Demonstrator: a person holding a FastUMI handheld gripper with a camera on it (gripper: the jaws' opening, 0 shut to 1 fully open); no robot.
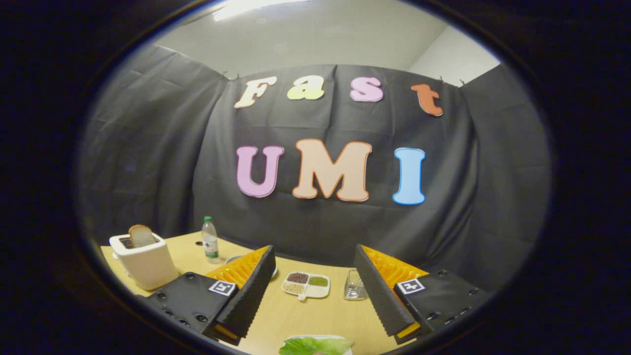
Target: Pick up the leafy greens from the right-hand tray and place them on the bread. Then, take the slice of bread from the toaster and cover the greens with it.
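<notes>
Nearest, low between the fingers and a little short of their tips: leafy greens [315, 346], light green and crinkled, lying on a white tray [340, 338] of which just the far rim is seen. Whether the leaves sit straight on the tray or on something under them cannot be told from here, as the near part is cut off. Gripper [314, 264] released, fingers spread wide with bare wooden table [305, 315] between them; nothing touches either finger and the greens are not grasped. Each finger body carries a square marker tag. Just beyond the fingertips, on the table between them: a white divided dish [306, 285] with four compartments, one dark brown, one green, one pale grainy, one seemingly plain. Beside it, close to the right finger, a small clear container [355, 286]. Off to the left, beyond the left finger: white toaster [143, 260] near the table edge, slice of bread [141, 235] standing upright in its slot, brown crust showing above the top. Further back, between toaster and left fingertip, a clear plastic bottle [210, 240] with green cap, upright. Behind all, the black cloth wall of the booth.
</notes>
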